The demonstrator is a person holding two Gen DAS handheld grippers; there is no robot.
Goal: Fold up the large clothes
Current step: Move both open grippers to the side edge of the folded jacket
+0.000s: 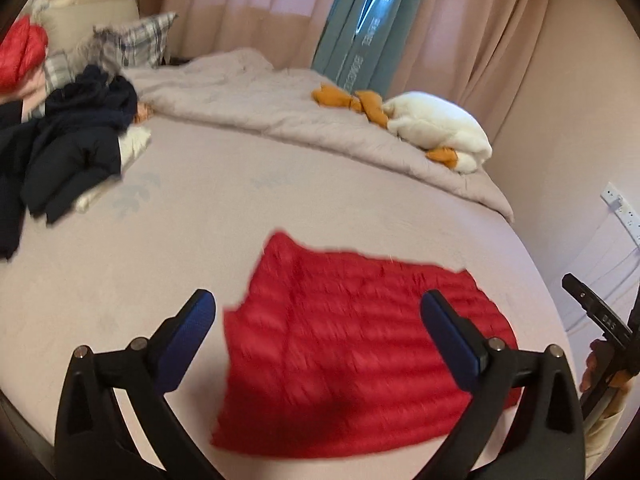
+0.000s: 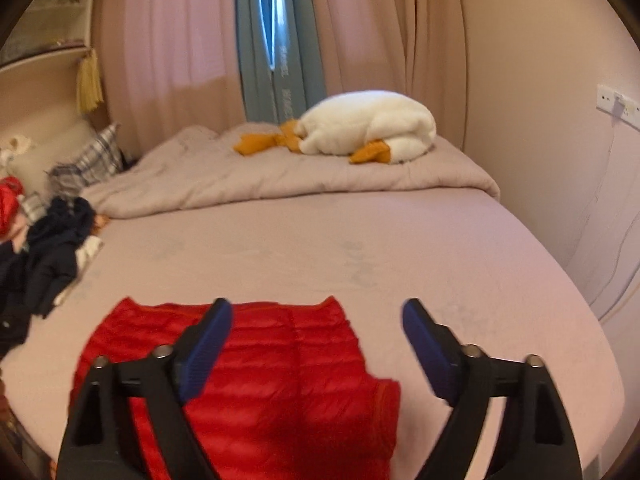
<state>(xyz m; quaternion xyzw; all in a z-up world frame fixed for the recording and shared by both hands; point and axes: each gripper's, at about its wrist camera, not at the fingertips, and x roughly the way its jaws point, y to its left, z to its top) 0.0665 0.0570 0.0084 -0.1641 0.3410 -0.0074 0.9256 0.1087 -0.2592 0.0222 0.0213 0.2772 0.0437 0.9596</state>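
Nearest, the left gripper [image 1: 318,312] and the right gripper [image 2: 317,320] are held above the bed [image 2: 360,248] with jaws spread wide, nothing gripped. Just beyond them a red quilted jacket [image 1: 352,352] is laid flat in a compact rectangle, so its folding is judged nearly or fully done. Farther left, a heap of dark clothes [image 1: 76,136] is seen unfolded, apparently still to be handled. A plush goose [image 2: 368,128] is seen farthest back on the duvet.
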